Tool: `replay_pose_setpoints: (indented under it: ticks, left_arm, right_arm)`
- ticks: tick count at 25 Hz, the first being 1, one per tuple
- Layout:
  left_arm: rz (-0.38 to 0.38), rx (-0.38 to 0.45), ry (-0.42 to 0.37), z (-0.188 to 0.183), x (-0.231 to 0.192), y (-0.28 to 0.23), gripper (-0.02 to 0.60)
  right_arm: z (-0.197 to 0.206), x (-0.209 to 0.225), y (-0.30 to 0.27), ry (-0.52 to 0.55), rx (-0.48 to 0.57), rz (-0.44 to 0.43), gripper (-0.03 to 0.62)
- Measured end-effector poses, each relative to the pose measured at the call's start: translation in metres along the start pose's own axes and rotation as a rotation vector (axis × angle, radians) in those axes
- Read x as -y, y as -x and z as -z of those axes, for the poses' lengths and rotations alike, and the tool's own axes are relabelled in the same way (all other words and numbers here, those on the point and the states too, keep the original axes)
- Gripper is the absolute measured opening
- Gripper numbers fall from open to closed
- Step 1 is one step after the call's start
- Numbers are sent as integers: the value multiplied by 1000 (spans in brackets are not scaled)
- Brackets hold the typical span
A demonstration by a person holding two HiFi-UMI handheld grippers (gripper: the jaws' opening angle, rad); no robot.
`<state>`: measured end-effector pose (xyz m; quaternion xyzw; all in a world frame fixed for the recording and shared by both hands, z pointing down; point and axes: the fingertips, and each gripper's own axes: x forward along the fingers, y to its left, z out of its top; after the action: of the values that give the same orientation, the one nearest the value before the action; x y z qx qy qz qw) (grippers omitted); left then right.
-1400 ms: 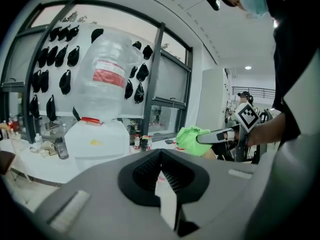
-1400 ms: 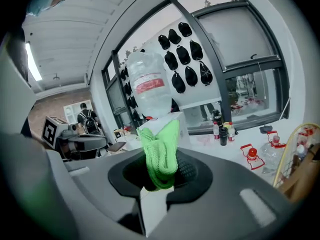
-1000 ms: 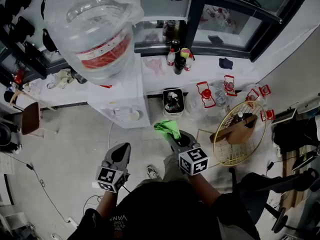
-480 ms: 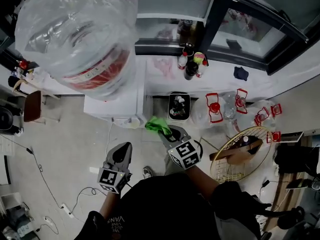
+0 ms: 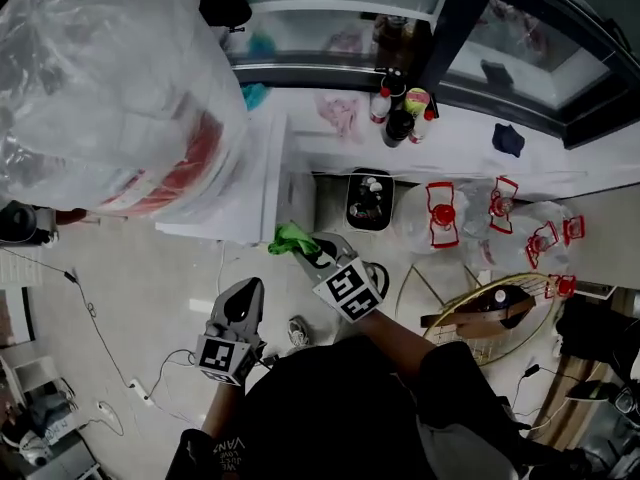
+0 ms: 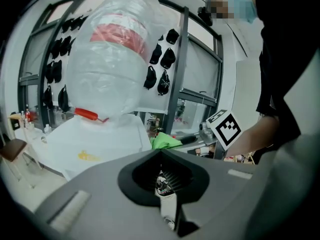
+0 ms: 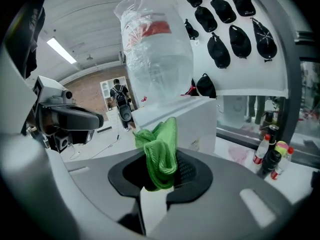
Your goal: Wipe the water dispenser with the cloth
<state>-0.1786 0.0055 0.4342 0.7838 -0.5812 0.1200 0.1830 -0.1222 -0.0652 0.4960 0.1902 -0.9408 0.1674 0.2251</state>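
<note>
Right gripper [image 5: 312, 253] clamped green cloth [image 5: 290, 238] beside water dispenser [image 5: 240, 196]; left gripper [image 5: 244, 296] jaws together, apart from it.

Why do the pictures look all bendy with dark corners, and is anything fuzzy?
Left gripper view: the wide lens bends the window frame and darkens the corners. Right gripper view: same bending, but the green cloth is sharp. Head view: the water bottle, very near, looks huge, soft and shiny with glare.
</note>
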Motion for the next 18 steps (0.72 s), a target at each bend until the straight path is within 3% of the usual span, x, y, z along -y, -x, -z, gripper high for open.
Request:
replay_pose_setpoints:
  ticks: [9,14,18]
  left_arm:
    - [-61,-53,40,-3,7,-16,2]
    - [-89,-31,48,4,-2,-20,2]
    - [-95,-62,73,2,-1,-24,2]
  right_arm:
    - [-16,36,-34,106,-7,-44,91]
    - [-28,76,-60,156,-31,0,91]
    - [-41,118,-83,196,-42,65,91]
